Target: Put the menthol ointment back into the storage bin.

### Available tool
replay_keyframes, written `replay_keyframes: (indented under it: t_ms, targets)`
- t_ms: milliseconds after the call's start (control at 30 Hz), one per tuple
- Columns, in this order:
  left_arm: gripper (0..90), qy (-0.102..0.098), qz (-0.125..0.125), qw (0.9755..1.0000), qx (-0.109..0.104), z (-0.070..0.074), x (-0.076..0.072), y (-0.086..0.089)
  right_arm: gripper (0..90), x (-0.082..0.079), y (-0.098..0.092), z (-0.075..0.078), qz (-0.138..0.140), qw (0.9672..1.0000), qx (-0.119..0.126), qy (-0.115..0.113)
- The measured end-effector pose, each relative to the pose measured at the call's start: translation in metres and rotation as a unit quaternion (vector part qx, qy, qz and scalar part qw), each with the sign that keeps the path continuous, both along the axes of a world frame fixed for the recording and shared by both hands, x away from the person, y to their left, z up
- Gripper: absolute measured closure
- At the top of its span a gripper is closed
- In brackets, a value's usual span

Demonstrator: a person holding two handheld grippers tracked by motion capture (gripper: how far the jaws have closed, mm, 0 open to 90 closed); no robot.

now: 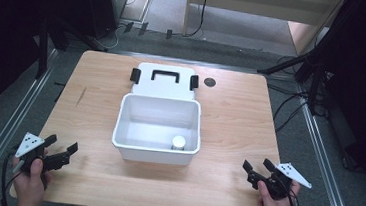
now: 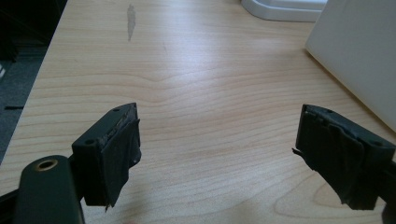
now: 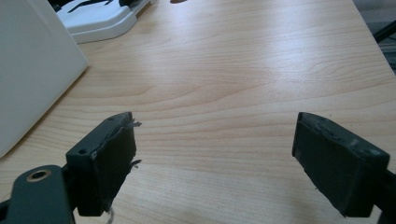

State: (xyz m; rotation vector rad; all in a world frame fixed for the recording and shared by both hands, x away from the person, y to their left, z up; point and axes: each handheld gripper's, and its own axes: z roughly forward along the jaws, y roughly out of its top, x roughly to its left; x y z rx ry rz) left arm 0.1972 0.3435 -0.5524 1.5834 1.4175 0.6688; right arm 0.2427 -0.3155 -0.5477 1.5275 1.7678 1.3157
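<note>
Hands at the near edge of the surface [image 1: 224, 187], one hand-held gripper each. Left hand-held gripper [image 1: 61, 151] sits at the near-left corner, jaws spread wide, nothing between them; the left gripper view shows bare wood grain in the gap. Right hand-held gripper [image 1: 258, 169] sits at the near-right corner, also released, jaws wide apart and empty; bare wood between them in the right gripper view too. Both point toward the middle of the surface, both well apart from the box.

White plastic box [image 1: 155, 152] stands in the centre, between the two grippers and farther in, open at the top. Its side wall shows at the right edge of the left gripper view [image 2: 359, 51] and at the left edge of the right gripper view [image 3: 32, 70]. Small white cylinder [image 1: 178, 142] stands upright inside, at the near-right corner of the box floor.

White lid [image 1: 165, 84] with a black handle [image 1: 166, 75] and black side clips lies flat just behind the box, touching or nearly touching its far wall. Small dark round spot [image 1: 210, 82] on the surface right of the lid.
</note>
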Motion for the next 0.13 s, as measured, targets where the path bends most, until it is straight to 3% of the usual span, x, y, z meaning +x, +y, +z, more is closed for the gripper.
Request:
replay_keyframes:
  t_ms: [133]
  targets:
    - [15.0, -0.003, 0.000, 1.0000, 0.001, 0.0000, -0.0007, -0.0004, 14.0, -0.0012, -0.0002, -0.0001, 0.000, 1.0000, 0.002, -0.003]
